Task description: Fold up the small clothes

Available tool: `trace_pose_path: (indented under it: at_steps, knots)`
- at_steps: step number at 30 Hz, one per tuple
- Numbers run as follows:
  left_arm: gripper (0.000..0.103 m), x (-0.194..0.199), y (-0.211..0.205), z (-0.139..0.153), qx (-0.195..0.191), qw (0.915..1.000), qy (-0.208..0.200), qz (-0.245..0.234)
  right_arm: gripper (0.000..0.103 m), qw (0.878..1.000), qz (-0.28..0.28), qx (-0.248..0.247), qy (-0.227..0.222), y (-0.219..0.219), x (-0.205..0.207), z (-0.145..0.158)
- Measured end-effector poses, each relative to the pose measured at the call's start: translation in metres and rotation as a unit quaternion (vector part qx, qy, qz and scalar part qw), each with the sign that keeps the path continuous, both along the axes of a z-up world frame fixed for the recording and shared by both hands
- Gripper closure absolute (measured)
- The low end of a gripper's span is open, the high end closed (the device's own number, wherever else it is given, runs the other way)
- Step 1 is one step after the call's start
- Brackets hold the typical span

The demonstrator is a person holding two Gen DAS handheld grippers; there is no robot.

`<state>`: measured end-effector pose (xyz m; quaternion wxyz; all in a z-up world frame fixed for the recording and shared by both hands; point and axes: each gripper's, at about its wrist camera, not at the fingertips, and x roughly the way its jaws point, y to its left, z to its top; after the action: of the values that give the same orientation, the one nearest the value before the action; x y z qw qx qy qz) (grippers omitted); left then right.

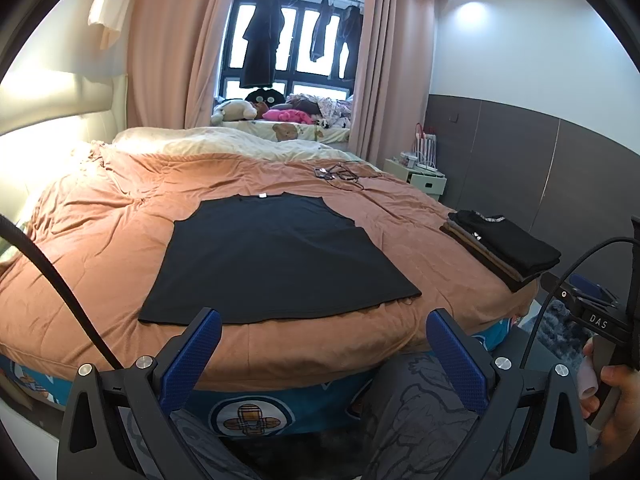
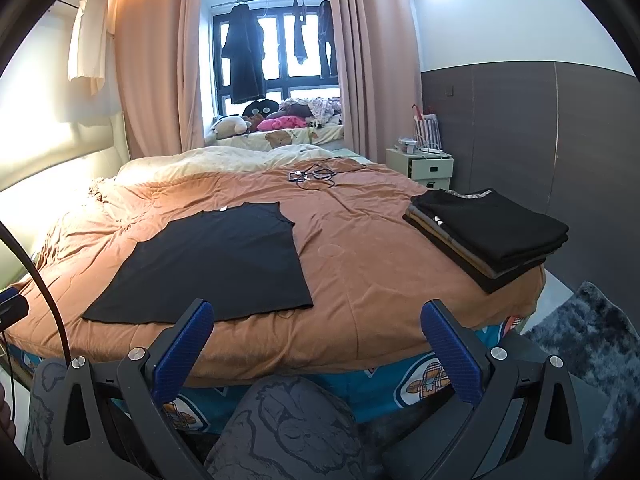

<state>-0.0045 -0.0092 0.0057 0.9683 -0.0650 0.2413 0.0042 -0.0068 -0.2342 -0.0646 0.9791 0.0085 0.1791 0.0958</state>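
While both tongs [image 1: 324, 330] [image 2: 318, 322] gape wide and empty, black shirt [image 1: 272, 258] lies seemingly flat on bedspread [image 1: 100, 240].

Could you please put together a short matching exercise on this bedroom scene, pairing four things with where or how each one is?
Things:
1. black shirt
2. stack of folded clothes
3. tangle of cables
4. left gripper

Places or states:
A. piled at the bed's right corner
B. spread flat on the orange cover
C. open and empty, short of the bed's near edge
D. lying far up the bed, beyond the shirt

Pairs: 1-B, 2-A, 3-D, 4-C
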Motion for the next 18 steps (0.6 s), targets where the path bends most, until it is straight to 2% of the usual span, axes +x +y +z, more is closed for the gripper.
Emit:
trace_pose_path:
  at_steps: [18]
  knots:
    - [0.0,-0.0102,0.0063,0.0019,-0.007,0.9999,-0.012,-0.002,0.0,1.0,-0.005,-0.005,-0.004,0.0001,-0.0057,0.0015]
